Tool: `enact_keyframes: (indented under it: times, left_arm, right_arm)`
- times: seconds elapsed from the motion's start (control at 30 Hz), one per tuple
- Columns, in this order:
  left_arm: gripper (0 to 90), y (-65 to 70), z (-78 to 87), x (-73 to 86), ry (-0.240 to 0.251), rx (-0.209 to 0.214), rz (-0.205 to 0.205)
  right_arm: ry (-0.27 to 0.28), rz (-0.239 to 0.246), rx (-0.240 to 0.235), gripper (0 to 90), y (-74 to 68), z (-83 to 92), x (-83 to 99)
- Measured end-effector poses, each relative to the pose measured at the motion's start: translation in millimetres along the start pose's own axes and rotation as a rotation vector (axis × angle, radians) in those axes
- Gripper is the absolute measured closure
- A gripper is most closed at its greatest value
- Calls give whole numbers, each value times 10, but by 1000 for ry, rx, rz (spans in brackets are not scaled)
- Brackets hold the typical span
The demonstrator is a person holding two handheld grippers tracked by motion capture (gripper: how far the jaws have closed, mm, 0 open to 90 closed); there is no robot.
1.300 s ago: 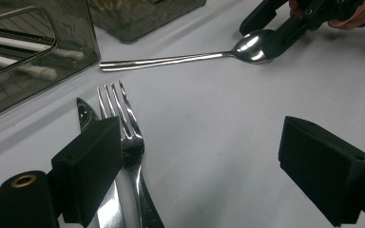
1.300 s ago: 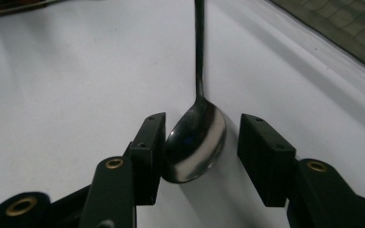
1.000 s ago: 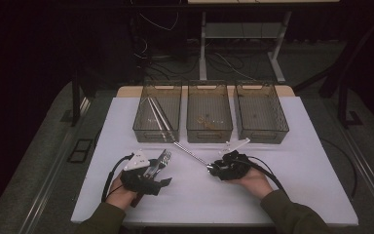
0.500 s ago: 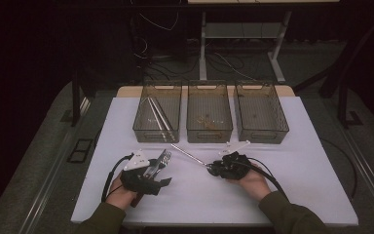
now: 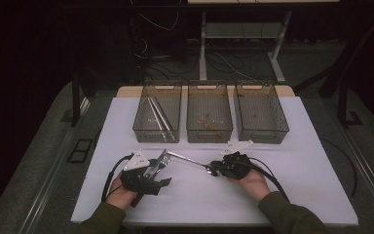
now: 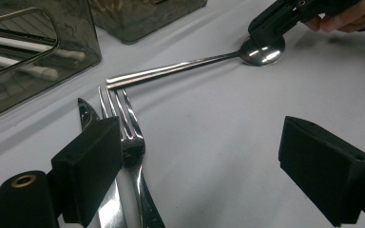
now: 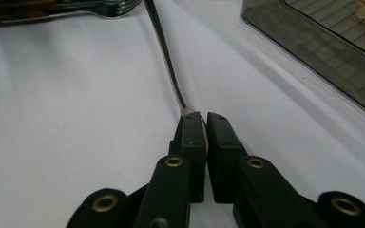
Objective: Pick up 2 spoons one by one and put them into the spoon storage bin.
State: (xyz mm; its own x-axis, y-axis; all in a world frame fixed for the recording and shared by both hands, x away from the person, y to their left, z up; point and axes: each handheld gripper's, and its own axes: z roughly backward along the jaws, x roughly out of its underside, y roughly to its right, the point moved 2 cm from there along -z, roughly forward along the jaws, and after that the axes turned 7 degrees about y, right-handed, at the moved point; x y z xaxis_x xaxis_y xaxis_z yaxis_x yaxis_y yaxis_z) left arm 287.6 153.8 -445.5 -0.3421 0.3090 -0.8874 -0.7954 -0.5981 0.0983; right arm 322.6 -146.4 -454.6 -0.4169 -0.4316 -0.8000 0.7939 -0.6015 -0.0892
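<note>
Left gripper (image 6: 218, 156) stood wide open on the table (image 5: 311, 185), nothing pinched; a fork (image 6: 128, 137) and knife (image 6: 86, 114) lay by its left jaw. The spoon (image 6: 190, 64) lay flat between the hands, handle end just by the fork's tines. Right gripper (image 7: 205, 130) had just been closing, jaws now clamped on the spoon's bowl end. Judged stiff, light, slick steel; that rounded bowl may slip, so the neck seemed safer.

The white tabletop (image 5: 297, 180) carries three smoky see-through bins in a row along its far side: left bin (image 5: 157, 117), middle bin (image 5: 209, 117) and right bin (image 5: 261, 114). Nearer, left of centre, a fork (image 6: 128, 137) and knife (image 6: 88, 116) lie side by side, and a spoon (image 6: 209, 59) lies just right of them.
</note>
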Motion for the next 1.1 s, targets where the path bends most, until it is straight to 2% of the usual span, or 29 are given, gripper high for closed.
enact_keyframes:
  times: [0.3,0.57,1.1]
  left_arm:
    - [130,0,3,-1,0,0,-1]
    - [130,-3,7,-2,3,0,-1]
    - [130,-4,4,-1,-1,2,-2]
  right_arm:
    - [12,9,-6,880,-16,3,-5]
    - [40,-19,-11,881,17,38,-25]
    - [81,-45,21,881,144,210,-94]
